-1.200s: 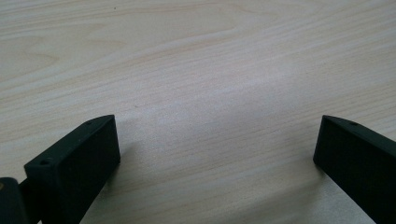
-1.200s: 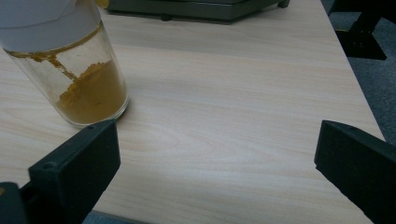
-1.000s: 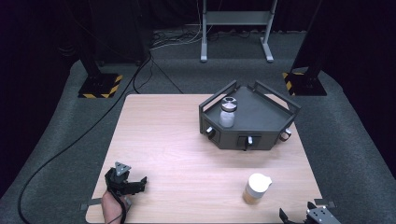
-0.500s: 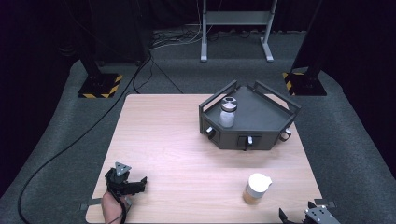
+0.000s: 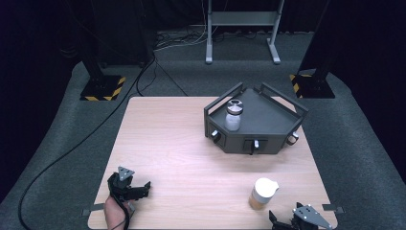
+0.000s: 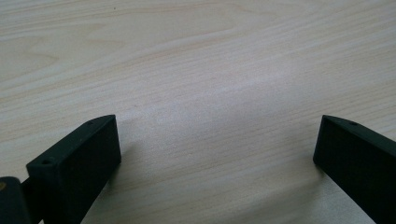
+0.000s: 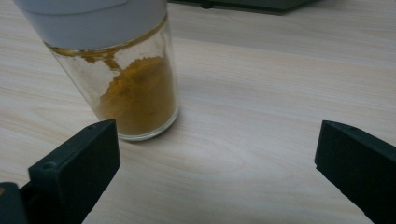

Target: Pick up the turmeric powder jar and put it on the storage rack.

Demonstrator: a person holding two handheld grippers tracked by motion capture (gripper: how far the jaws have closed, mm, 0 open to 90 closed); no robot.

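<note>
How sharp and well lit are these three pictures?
High view: table evenly lit, surroundings dark, slightly soft. Left gripper view: wood grain sharp, soft shadows beside the jaws. Right gripper view: spice jar close and a little soft, its white cap cropped, a faint shadow to its right.

Left gripper (image 5: 139,190) and right gripper (image 5: 282,221) — both low, fingers spread wide

Left tongs (image 5: 143,189): black body with a grey three-cornered plate on top and a black cable trailing back past the bare hand (image 5: 114,216). Right tongs (image 5: 277,221): same black build, same grey plate. Jaws: flat black rectangular blocks, each with a small hole.
</note>
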